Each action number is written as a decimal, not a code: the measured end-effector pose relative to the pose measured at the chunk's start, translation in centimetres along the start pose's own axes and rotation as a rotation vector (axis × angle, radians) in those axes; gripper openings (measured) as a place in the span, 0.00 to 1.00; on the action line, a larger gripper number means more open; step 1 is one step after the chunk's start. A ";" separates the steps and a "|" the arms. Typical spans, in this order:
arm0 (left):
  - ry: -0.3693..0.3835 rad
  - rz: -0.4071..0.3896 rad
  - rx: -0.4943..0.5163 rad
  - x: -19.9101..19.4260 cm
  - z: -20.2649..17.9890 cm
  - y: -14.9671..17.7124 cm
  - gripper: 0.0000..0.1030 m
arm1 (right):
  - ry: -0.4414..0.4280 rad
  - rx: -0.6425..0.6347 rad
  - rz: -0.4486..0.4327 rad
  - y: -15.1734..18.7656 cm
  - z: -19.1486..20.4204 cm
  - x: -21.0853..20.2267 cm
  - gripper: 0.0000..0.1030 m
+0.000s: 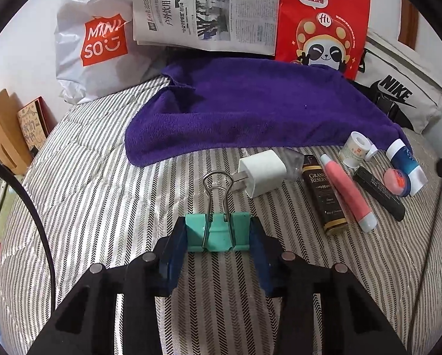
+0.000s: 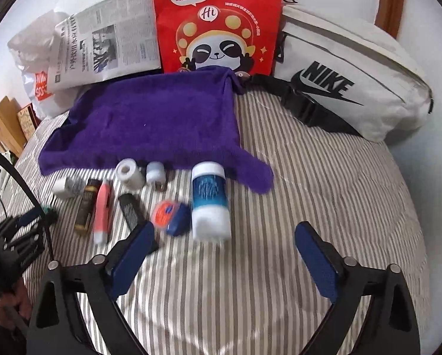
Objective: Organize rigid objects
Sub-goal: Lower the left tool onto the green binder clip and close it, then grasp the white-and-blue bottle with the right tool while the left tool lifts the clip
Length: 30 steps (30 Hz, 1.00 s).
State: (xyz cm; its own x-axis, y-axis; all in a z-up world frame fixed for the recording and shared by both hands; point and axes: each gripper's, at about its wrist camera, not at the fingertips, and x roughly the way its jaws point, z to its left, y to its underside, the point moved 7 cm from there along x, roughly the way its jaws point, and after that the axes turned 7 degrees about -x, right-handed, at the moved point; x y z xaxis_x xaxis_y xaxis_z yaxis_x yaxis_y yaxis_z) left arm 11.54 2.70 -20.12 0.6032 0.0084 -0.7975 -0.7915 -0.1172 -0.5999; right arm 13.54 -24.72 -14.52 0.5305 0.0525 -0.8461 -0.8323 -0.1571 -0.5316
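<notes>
The left claw (image 1: 218, 233) is clamped on a teal binder clip (image 1: 218, 230), its blue pads pressed against the two ends of the clip body while the wire handles point forward over the striped bed cover (image 1: 102, 207). Just ahead of the clip lies a white charger plug (image 1: 262, 173), and to its right the small items run in a rough row: a dark bottle labelled Grand Reserve (image 1: 324, 195), a pink tube with a white cap (image 1: 349, 192), a black stick (image 1: 380, 192), a small round jar with an orange-pink lid (image 1: 397, 179), a blue-and-white container (image 1: 407, 162) and a white tape roll (image 1: 355, 145). All of them sit along the near edge of a purple towel (image 1: 250, 112) spread on the bed. The right claw (image 2: 225, 261) hangs with its fingers wide apart and nothing between them, low over the bed cover, just short of the blue-and-white container and the small jar; its left pad seems to overlap the near end of the black stick, though motion blur makes contact hard to judge. Behind the towel, against the wall, stand a Miniso bag (image 1: 96, 47), a folded newspaper (image 1: 206, 9), a red panda-print bag (image 2: 218, 20) and a white Nike waist pack (image 2: 348, 82).
</notes>
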 end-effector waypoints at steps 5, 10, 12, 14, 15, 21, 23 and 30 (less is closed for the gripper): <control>-0.002 -0.001 0.002 0.0 0.1 0.1 0.38 | -0.035 -0.003 0.030 -0.7 0.2 2.7 0.73; 0.000 -0.001 0.000 0.0 0.1 0.1 0.39 | -0.025 -0.035 0.054 -0.7 0.2 4.6 0.63; -0.001 -0.001 0.000 0.0 0.1 0.1 0.39 | -0.048 -0.050 0.054 -0.5 0.1 5.0 0.60; 0.000 -0.001 -0.001 0.1 0.1 0.2 0.39 | -0.060 -0.059 0.043 -0.4 -0.1 5.0 0.60; -0.001 -0.001 0.000 0.0 0.1 0.1 0.39 | -0.060 -0.068 0.039 -0.4 -0.2 5.0 0.60; -0.001 0.000 -0.001 0.0 0.1 0.2 0.39 | -0.073 -0.113 0.042 -0.5 0.4 6.5 0.54; -0.001 -0.001 0.000 0.0 0.1 0.1 0.39 | -0.079 -0.113 0.030 -0.6 0.5 6.8 0.45; 0.000 0.000 -0.001 0.1 0.1 0.1 0.39 | -0.082 -0.118 0.009 -0.6 0.1 6.7 0.35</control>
State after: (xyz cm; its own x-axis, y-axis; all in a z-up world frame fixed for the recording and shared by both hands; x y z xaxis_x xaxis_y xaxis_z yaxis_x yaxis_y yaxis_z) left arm 11.45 2.82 -20.27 0.6029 0.0088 -0.7978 -0.7915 -0.1185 -0.5995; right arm 17.54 -24.16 -19.87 0.5039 0.1297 -0.8540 -0.8099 -0.2728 -0.5193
